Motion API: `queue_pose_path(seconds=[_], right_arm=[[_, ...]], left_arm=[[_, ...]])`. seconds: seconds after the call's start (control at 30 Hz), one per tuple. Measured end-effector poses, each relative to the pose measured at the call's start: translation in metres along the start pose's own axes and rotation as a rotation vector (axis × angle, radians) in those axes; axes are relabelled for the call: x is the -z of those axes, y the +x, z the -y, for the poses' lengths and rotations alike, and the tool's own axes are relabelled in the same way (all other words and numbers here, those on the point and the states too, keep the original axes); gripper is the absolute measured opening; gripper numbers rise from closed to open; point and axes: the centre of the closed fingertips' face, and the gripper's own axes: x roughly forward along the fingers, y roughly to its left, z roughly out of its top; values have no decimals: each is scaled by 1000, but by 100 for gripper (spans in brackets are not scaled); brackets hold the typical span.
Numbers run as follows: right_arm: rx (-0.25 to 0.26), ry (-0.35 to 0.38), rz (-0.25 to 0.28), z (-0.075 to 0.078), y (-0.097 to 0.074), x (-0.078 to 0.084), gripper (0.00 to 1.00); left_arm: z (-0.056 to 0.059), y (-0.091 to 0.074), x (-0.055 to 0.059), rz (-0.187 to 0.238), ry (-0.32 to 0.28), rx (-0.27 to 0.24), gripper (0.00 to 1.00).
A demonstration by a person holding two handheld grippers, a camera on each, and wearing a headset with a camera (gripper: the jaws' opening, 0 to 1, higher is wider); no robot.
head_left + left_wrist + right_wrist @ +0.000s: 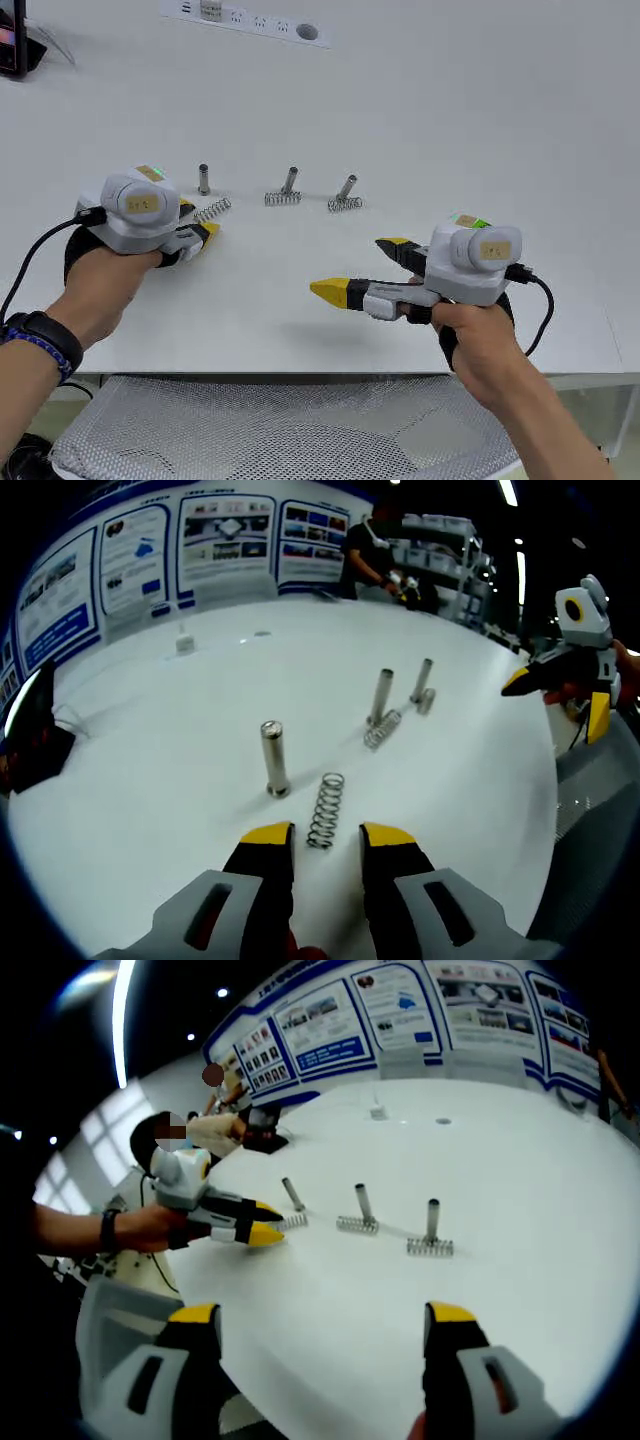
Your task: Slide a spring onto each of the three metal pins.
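**Left gripper tips at the left spring, right gripper wide and holding nothing**

Head view: white table, three metal pins upright in a row at 12 o'clock from the person: left pin, middle pin, right pin. All three springs lie flat on the table and the pins are bare. The middle spring is right at the foot of the middle pin, on its 6 o'clock side. The right spring sits the same way at the foot of the right pin. The left spring lies slanted at about 5 o'clock from the left pin, near it but apart.

The left gripper sits low over the table at about 6 o'clock from the left pin, yellow tips at the left spring. In the left gripper view the jaws stand narrow with a small gap. The near end of the spring lies between the two tips with table showing on both sides, so it is not pinched. Cannot tell if the tips touch the table.

The right gripper is at about 5 o'clock from the right pin, well apart from the row, pointing toward 9 o'clock. Its jaws are spread wide with nothing between them. The right gripper view has the three pins and springs ahead at 12 o'clock, past the tips.

Other: a power strip at the far edge at 12 o'clock, a mesh chair at 6 o'clock below the near edge, and a dark wristband on the left wrist.
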Motion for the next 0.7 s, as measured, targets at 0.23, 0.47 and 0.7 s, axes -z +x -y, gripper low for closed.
queue_pose_path(seconds=[0.23,0.47,0.7], right_arm=[[-2,0,-1,-1,1,1,85],[-12,-11,-3,-4,2,-1,84],[-15,-14,1,-4,3,-4,84]], left_arm=[[-6,4,0,-10,38,-39,14],[-3,3,2,-21,49,-22,11],[2,-4,4,-17,40,-10,11]])
